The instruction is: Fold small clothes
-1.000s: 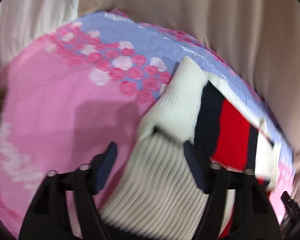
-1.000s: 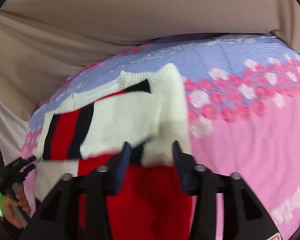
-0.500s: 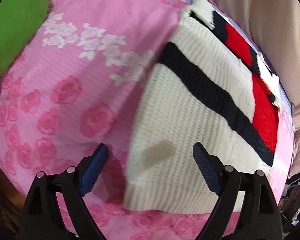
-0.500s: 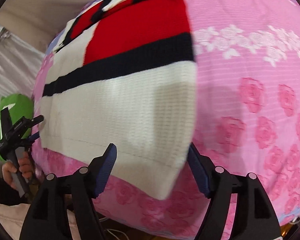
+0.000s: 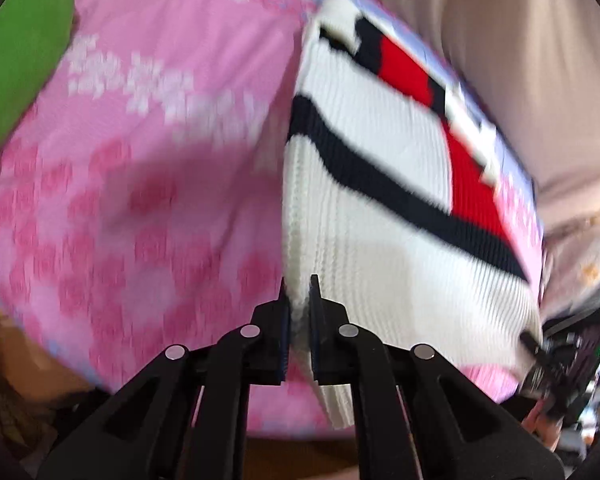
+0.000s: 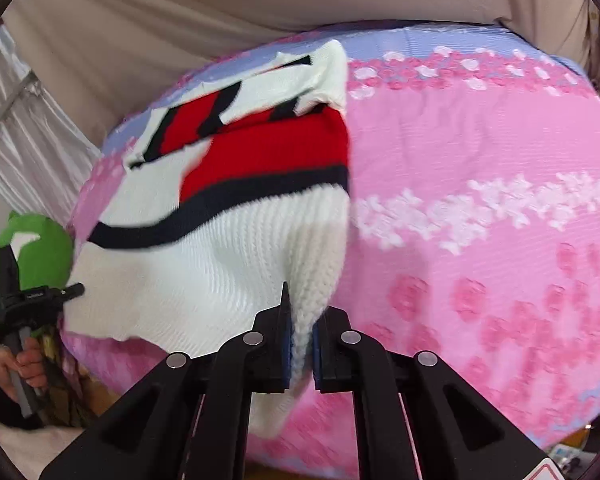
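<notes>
A small knitted sweater (image 5: 384, 200), white with a navy stripe and red panels, lies on a pink floral bedspread (image 5: 140, 184). My left gripper (image 5: 298, 292) is shut on the sweater's near left hem corner, white knit squeezed between its pads. In the right wrist view the same sweater (image 6: 228, 248) bunches upward, and my right gripper (image 6: 300, 312) is shut on its near right hem corner. The left gripper (image 6: 66, 293) shows there too, pinching the far hem corner. The sweater's collar end lies farthest from me, with folded sleeves on top.
The bedspread (image 6: 480, 208) has a lilac band along its far side, against beige curtains (image 6: 220, 12). A green cushion (image 5: 20, 52) sits at the left. A person's hand (image 6: 24, 364) holds the left gripper's handle. Open pink cover lies to the right of the sweater.
Both grippers came back from the sweater's collar end to its near hem, stood open over the hem corners, and have now shut on them. The hem is lifting and bunching.
</notes>
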`<control>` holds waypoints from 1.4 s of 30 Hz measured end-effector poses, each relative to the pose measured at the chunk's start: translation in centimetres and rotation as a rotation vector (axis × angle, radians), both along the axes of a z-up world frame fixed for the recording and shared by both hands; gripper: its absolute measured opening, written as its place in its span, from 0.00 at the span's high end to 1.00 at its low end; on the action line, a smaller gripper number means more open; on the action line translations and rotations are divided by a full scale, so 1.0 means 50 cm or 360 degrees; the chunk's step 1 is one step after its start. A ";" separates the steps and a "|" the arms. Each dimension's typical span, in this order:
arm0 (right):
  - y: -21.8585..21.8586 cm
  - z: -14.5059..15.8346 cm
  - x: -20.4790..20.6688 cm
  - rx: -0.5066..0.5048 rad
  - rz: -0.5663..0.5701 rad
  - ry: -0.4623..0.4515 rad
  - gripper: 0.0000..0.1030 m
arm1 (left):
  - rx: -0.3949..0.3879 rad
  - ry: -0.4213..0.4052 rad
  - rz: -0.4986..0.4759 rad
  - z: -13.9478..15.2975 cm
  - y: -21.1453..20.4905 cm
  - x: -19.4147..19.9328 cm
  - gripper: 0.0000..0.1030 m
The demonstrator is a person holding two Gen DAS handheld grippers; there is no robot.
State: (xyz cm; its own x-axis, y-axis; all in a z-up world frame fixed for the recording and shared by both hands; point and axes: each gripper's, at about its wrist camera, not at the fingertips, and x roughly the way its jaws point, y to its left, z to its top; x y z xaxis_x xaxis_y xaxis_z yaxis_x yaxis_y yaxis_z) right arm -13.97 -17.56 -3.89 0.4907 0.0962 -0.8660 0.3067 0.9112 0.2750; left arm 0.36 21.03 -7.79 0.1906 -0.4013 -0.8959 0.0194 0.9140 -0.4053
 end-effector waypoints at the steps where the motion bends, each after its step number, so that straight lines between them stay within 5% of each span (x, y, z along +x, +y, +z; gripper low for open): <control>1: -0.004 -0.007 -0.019 -0.0024 0.0012 0.0048 0.94 | 0.0028 0.0033 -0.0037 -0.013 -0.003 -0.022 0.94; 6: 0.013 -0.114 -0.130 -0.0033 0.0058 0.0397 0.94 | 0.0096 0.0277 -0.0148 -0.091 0.001 -0.133 0.94; 11: 0.059 -0.147 -0.202 0.0051 0.0177 0.0591 0.94 | 0.0092 0.0255 -0.0198 -0.036 0.030 -0.171 0.94; 14: 0.050 -0.086 -0.174 0.0079 0.0184 0.0496 0.94 | 0.0038 0.0110 -0.0174 0.029 0.026 -0.127 0.94; 19: -0.035 0.016 -0.007 0.0081 0.0037 0.0068 0.94 | 0.0000 -0.0242 -0.0126 0.090 -0.049 0.050 0.93; 26: -0.091 -0.075 0.221 0.0057 -0.0060 0.0015 0.86 | 0.0194 -0.0345 0.0045 0.018 -0.160 0.265 0.82; 32: -0.076 -0.105 0.277 -0.0043 -0.0082 0.0091 0.70 | 0.0280 -0.0360 0.0147 -0.001 -0.159 0.285 0.40; 35: -0.064 -0.081 0.265 -0.0078 -0.0082 0.0044 0.46 | 0.0280 -0.0458 0.0108 0.024 -0.151 0.265 0.24; 42: -0.090 -0.040 0.221 -0.0211 -0.0146 -0.0029 0.31 | 0.0235 -0.0533 -0.0005 0.044 -0.155 0.207 0.16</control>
